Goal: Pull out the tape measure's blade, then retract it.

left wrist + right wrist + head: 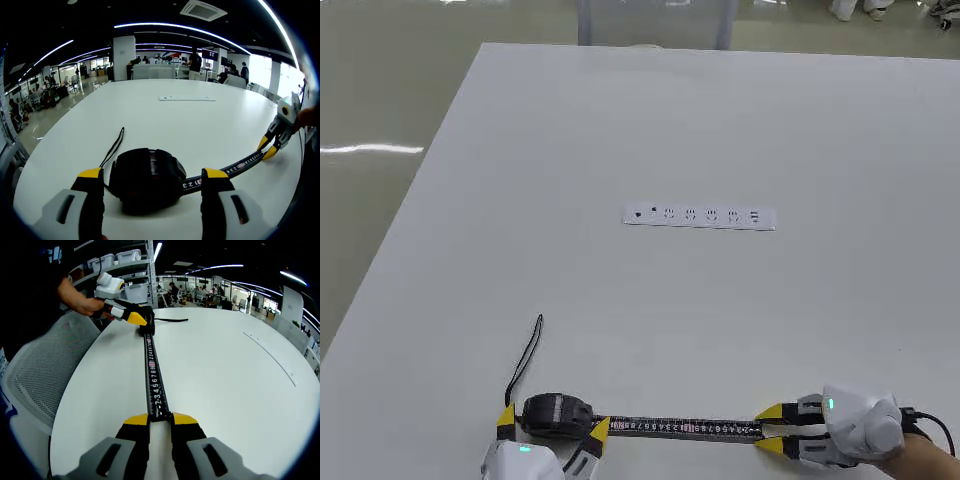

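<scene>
On the white worktop [720, 130], close to its near edge, a black tape measure case [557, 413] is sitting between the left gripper's [552, 426] spread jaws. Its blade [680, 428] is stretching straight rightward along that edge, its tip pinched by the closed right gripper [767, 429].

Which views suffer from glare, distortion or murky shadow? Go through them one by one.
Head view: soft, even light, hardly any distortion, one glare streak on the floor at left. Left gripper view: fisheye bows the table edge and the ceiling lights; the tape measure case is a dark mass with little detail. Right gripper view: same bowing; blade numerals are crisp near the jaws, unreadable farther out.
</scene>
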A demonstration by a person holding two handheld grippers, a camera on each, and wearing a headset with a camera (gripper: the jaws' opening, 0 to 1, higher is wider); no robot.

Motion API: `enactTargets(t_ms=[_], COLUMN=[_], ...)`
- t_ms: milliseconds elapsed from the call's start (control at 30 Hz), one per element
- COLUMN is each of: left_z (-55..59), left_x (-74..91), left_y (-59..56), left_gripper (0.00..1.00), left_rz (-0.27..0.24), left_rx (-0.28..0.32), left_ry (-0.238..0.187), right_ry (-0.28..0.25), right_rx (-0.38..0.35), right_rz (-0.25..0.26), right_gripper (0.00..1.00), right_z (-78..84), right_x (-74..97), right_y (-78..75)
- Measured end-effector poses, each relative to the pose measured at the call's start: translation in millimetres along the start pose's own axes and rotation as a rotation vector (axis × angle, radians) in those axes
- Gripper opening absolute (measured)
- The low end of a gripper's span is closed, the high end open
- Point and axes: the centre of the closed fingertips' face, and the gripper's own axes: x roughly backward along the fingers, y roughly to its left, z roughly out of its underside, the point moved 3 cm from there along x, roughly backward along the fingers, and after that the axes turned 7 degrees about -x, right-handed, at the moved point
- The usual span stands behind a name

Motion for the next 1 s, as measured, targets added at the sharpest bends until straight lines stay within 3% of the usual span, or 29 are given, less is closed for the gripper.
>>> enactTargets(t_ms=[333,633,1000], left_z=[0.1,5.0,9.0], left_x=[-2.0,-6.3,-10.7], left_y=[-2.2,3.2,5.6], left_gripper=[0.76,0.73,0.70], left_rz=[-0.016,-0.052,-0.065], left_rx=[0.017,0.098,0.150], left_ry=[0.006,0.026,0.028], right_ry=[0.008,0.014,0.021], right_rx=[0.019,0.018,0.011], right_rz=[0.000,0.009,0.011], right_gripper=[0.13,0.13,0.13], right_z=[-0.8,-1.2,-1.0], right_x=[1.3,1.7,1.6], right_y=[0.6,0.6,0.8])
